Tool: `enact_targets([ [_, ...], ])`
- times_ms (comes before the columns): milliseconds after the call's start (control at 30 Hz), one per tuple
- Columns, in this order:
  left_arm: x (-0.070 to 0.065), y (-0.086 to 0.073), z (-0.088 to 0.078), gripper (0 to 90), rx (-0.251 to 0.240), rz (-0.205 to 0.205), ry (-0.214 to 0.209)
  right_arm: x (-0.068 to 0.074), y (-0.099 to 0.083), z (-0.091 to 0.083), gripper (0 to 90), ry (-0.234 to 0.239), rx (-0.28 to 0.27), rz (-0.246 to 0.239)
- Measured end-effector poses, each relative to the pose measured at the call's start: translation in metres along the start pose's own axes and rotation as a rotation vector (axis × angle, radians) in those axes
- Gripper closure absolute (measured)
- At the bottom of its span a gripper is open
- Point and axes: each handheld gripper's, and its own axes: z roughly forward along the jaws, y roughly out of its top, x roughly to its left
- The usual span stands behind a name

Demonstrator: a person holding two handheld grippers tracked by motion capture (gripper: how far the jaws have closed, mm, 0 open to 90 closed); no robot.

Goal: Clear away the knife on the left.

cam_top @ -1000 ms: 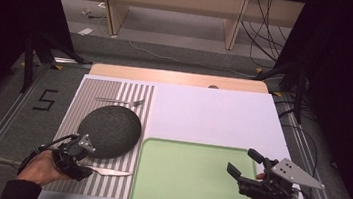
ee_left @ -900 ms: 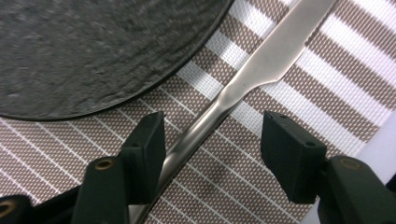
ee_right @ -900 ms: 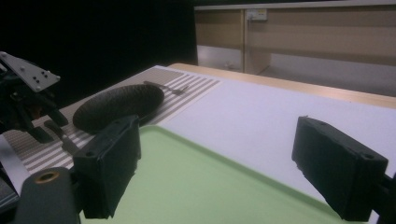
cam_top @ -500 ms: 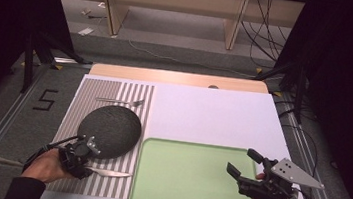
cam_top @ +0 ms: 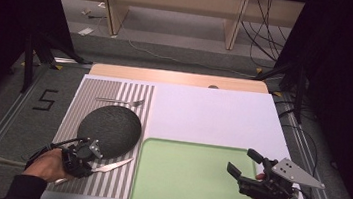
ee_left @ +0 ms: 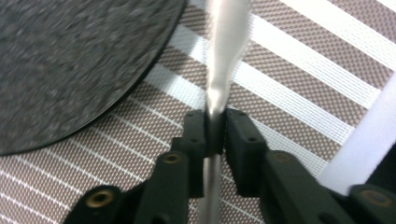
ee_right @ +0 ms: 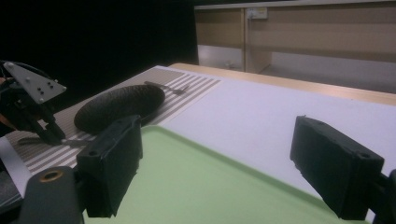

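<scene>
A silver knife (cam_top: 118, 164) (ee_left: 227, 51) lies slanted on the striped placemat (cam_top: 134, 95), just in front of a dark round plate (cam_top: 110, 128) (ee_left: 70, 60). My left gripper (cam_top: 93, 157) (ee_left: 215, 128) has just been closing, and its pads now press on the knife's narrow part from both sides. A fork (cam_top: 121, 102) rests behind the plate. My right gripper (cam_top: 243, 161) (ee_right: 218, 142) hovers open over the right part of the green tray (cam_top: 180, 185) (ee_right: 187, 177) with nothing between its jaws. In the right gripper view, the left gripper (ee_right: 32, 112) stands at the far left.
A white board (cam_top: 213, 116) covers the table behind the tray. A wooden strip (cam_top: 177, 77) runs along the far edge. Cables and furniture legs lie on the floor beyond. Metal rails flank the table on both sides.
The left gripper's jaws have closed onto the knife, and the knife now lies more slanted than before. The right gripper has stayed where it was.
</scene>
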Motion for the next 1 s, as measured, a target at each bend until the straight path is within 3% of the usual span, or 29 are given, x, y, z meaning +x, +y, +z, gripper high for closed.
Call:
enact_targets([
  [267,-0.001,0.000,-0.001,79.2,-0.002,0.035,-0.004,-0.001,0.000,0.000,18.1,-0.002,-0.002,0.004],
  [500,-0.005,0.000,-0.008,79.3,-0.040,0.042,-0.049,0.000,0.000,0.000,18.2,0.003,-0.006,0.004],
  [600,-0.004,-0.002,-0.020,79.3,-0.105,0.011,-0.057,0.000,0.000,0.000,18.3,0.001,-0.003,0.002],
  [700,-0.005,-0.002,-0.031,79.5,-0.179,-0.015,-0.095,0.000,0.000,0.000,18.2,0.002,-0.004,0.001],
  [900,-0.015,0.005,-0.044,79.5,-0.254,-0.057,-0.149,0.000,0.000,0.000,18.2,0.002,-0.006,0.002],
  [1000,-0.019,0.007,-0.057,79.5,-0.333,-0.102,-0.168,0.000,0.001,-0.001,18.2,0.003,-0.007,0.003],
])
